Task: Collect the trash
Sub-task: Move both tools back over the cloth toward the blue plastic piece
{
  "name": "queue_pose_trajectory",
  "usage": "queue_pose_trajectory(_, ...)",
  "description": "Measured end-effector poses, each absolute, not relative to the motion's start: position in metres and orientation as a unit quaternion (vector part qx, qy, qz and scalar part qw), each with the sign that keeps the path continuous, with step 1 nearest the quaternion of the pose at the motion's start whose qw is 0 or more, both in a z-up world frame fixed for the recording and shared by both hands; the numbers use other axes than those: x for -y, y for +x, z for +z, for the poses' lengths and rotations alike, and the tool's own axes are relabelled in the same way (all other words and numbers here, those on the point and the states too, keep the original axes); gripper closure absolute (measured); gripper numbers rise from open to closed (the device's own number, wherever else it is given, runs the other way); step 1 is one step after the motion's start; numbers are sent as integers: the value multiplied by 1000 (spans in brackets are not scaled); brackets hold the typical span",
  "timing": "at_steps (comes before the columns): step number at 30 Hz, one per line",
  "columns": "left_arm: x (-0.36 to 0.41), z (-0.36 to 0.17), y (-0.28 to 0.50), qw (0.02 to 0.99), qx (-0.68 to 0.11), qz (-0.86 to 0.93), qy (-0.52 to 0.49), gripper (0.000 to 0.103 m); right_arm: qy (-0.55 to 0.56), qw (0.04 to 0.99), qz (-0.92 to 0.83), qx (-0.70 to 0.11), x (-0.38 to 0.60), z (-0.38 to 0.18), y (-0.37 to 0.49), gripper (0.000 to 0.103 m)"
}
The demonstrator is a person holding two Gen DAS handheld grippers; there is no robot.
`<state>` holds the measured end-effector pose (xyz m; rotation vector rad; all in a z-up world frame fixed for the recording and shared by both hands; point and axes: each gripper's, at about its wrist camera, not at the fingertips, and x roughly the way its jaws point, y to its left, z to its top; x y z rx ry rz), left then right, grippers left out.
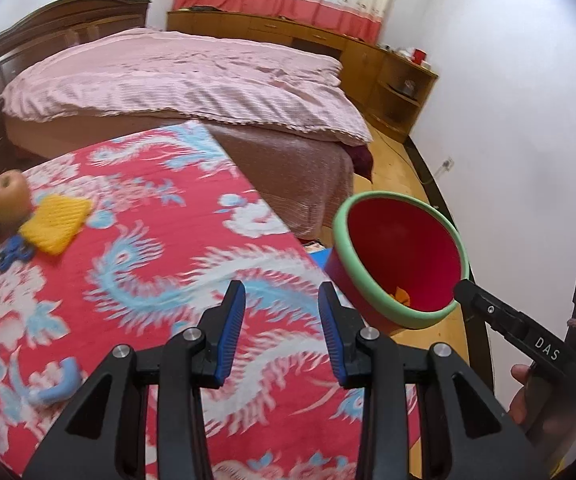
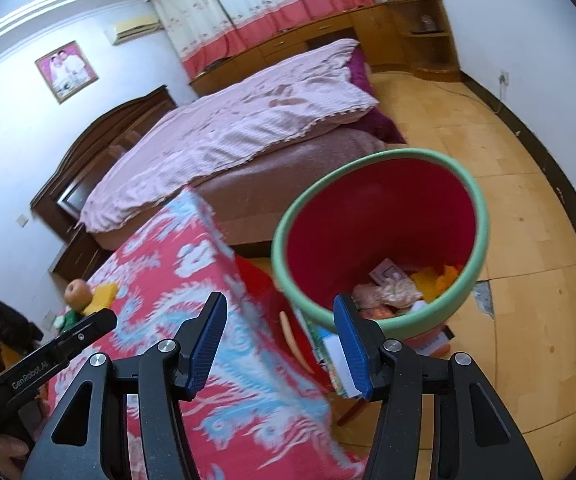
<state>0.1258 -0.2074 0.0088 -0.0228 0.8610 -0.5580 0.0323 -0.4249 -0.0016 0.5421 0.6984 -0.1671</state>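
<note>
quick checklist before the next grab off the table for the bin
1. Left hand-held gripper free: ok, open, nothing between the pads.
2. Right hand-held gripper free: ok, open, nothing held.
3. Bin within view beside the table: ok.
4. Room in the bin: ok, trash lies only at the bottom.
5. Things left on the cloth: not ok, apple, yellow piece and blue piece remain.
6. Which are trash: cannot tell.

Both tools agape, empty

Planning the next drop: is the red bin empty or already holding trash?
Holding trash: wrappers and orange scraps lie at the bottom of the red bin.
</note>
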Motion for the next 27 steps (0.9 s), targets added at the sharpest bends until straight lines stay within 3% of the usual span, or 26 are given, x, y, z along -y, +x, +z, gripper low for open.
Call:
queue_pose_trajectory(11, 139, 8, 116, 887, -409, -213, -23, 65, 238, 903, -32, -358, 372, 0, 41, 45)
queue_pose_trajectory(14, 120, 6, 115, 890, -410, -198, -24, 65, 233, 903, -26, -359, 364, 0, 40, 32)
queue_pose_trajectory(27, 63, -34, 122, 879, -454, -145, 5, 65, 204, 902, 1, -380, 324, -3, 45, 32)
